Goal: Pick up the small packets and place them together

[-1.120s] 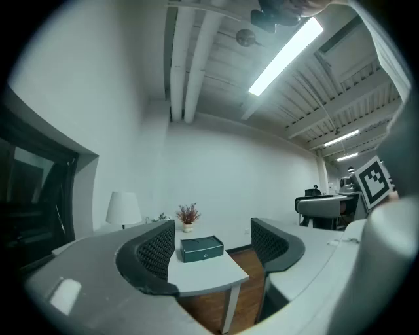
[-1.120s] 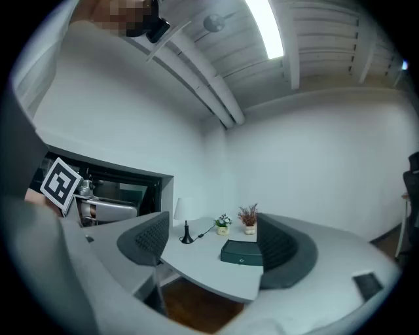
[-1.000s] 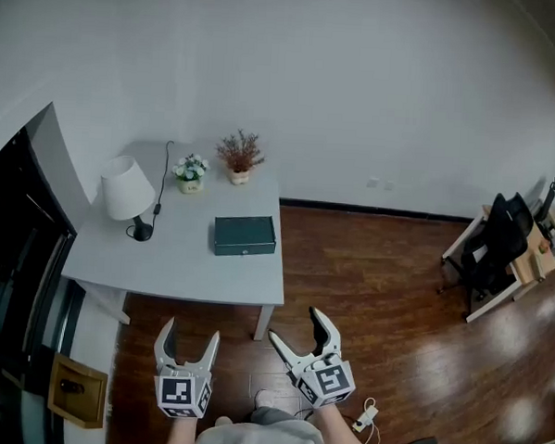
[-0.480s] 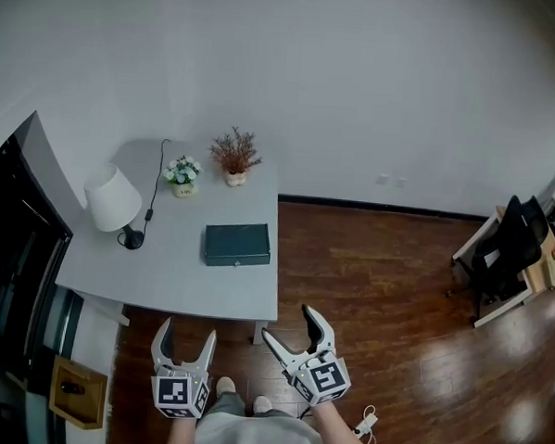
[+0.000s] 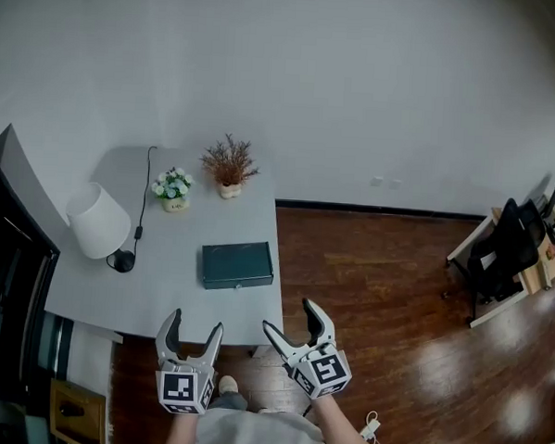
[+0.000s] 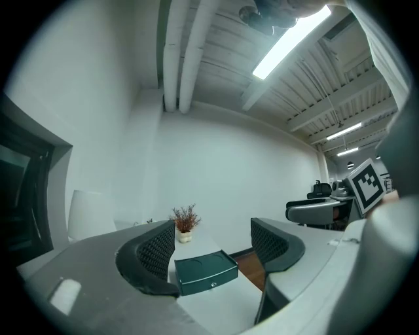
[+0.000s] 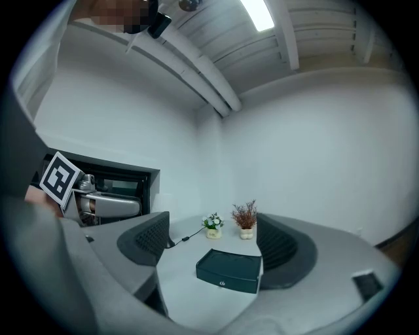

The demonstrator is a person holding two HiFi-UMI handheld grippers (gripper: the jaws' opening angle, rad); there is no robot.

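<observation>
Straight ahead of both grippers, on a grey table [image 5: 163,285], lies a dark green box [image 5: 237,264]. The left gripper [image 5: 194,322] and the right gripper [image 5: 289,316] hang side by side at the table's near edge, each with jaws wide apart and holding nothing. Beyond the box stand two potted plants [image 5: 228,165]; a lamp [image 5: 98,221] stands far left. The packets cannot be made out.
</observation>
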